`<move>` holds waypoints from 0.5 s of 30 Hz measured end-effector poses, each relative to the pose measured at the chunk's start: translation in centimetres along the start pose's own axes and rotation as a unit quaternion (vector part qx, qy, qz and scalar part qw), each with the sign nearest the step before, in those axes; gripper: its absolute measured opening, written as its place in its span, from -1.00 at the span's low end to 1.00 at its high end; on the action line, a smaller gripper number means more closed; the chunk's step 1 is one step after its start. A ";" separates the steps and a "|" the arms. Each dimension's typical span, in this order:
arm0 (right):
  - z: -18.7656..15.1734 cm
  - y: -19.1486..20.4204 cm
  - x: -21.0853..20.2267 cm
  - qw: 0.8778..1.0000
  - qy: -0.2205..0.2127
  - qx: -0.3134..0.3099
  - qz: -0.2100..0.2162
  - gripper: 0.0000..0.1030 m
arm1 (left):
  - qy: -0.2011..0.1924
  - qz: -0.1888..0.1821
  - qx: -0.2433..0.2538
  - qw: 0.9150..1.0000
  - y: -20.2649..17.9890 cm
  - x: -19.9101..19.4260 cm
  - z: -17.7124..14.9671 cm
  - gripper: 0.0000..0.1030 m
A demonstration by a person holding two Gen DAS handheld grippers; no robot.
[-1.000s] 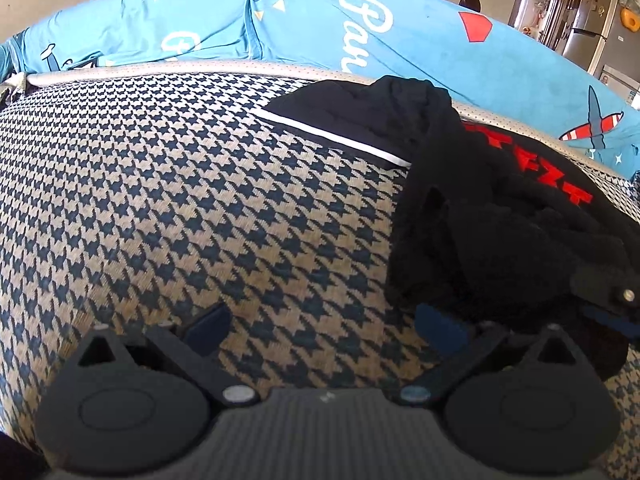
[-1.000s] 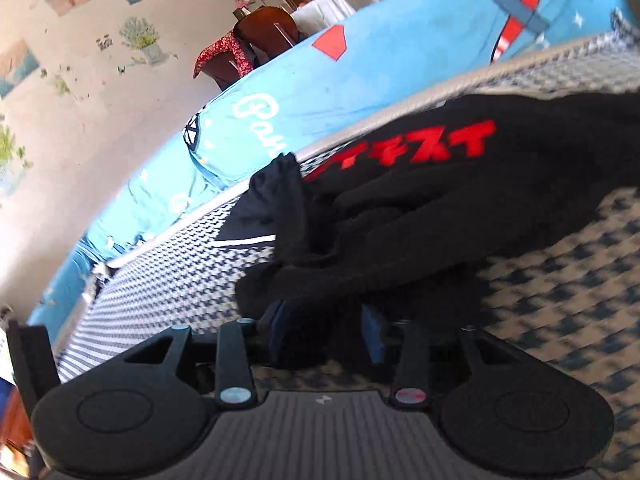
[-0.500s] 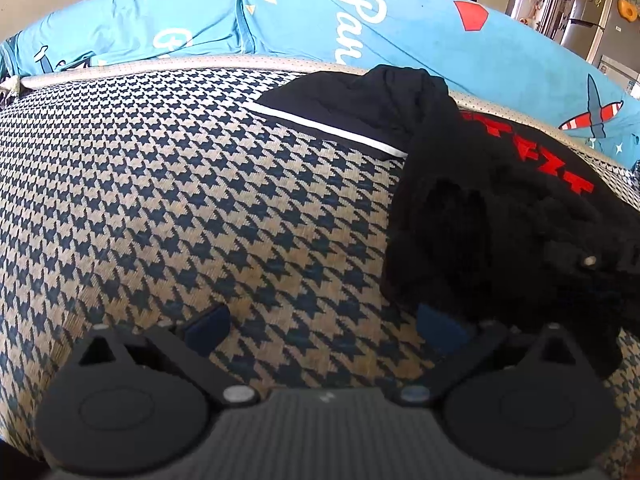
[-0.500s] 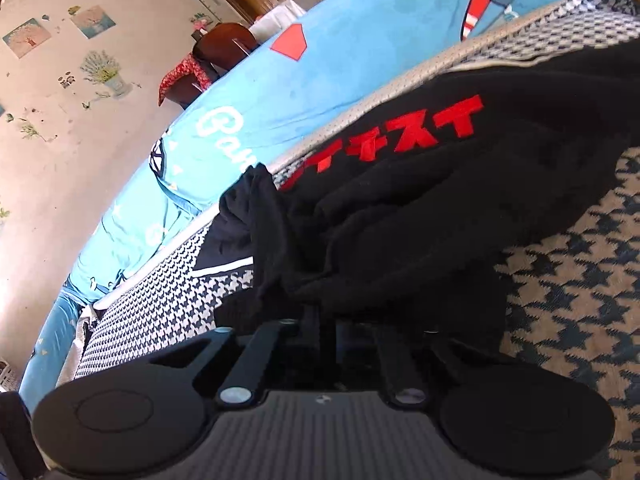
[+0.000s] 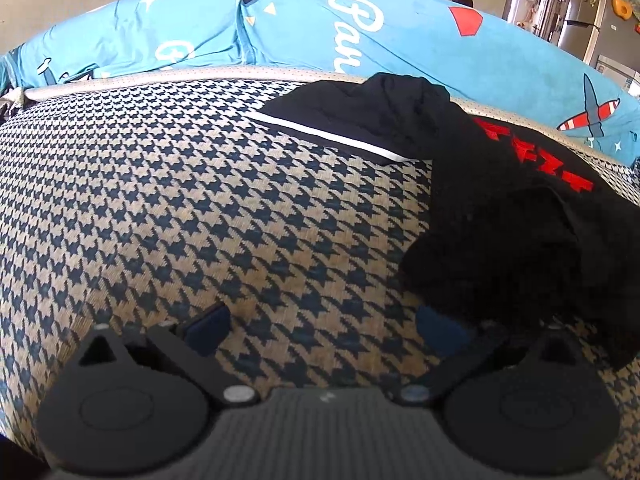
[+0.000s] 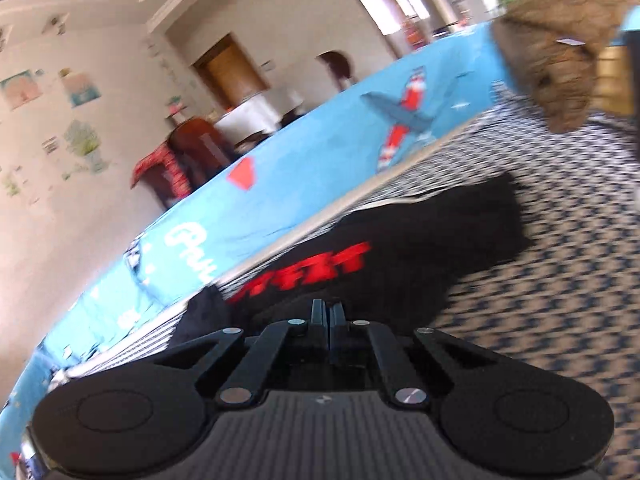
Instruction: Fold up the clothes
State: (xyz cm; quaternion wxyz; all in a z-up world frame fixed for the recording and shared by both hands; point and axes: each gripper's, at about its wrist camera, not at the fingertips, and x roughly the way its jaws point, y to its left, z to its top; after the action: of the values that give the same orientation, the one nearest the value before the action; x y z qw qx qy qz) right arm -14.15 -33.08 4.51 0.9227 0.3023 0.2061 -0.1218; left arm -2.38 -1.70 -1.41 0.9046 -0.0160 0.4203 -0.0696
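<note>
Black garment heaped on right of houndstooth cushion, partly draped toward blue backrest.

Right gripper tilted up; jaws pressed together, garment edge apparently pinched between them, likely for lifting cloth out of heap and spreading it. View blurred; grip judged, not certain.

Left gripper low over bare cushion, jaws spread wide, nothing held; garment just beside right finger, probably readied for second corner.

Cloth soft, limp, matte; red lettering, white stripe. Cushion weave coarse.
</note>
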 end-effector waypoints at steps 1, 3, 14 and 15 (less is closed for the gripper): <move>0.0 -0.5 -0.3 1.000 0.000 0.000 -0.010 -0.91 | 0.000 0.000 -0.003 1.000 0.1 -0.1 -0.1 1.00; 0.1 -1.3 -0.8 1.000 0.000 0.000 -0.029 -0.91 | 0.002 0.000 -0.004 1.000 0.1 -0.3 -0.5 1.00; 0.4 -5.1 -2.5 0.995 -0.012 0.027 -0.100 -0.89 | -0.001 0.004 0.009 1.000 -0.3 -1.6 -1.9 1.00; 0.2 -5.2 -2.6 0.995 -0.006 0.033 -0.091 -0.89 | -0.001 0.003 0.009 1.000 -0.2 -1.7 -1.9 1.00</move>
State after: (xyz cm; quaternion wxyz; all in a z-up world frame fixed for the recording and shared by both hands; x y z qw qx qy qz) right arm -18.27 -37.04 3.18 0.8985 0.3118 0.2231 -0.2139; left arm -4.95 -1.63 -1.37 0.9054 -0.0069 0.4186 -0.0700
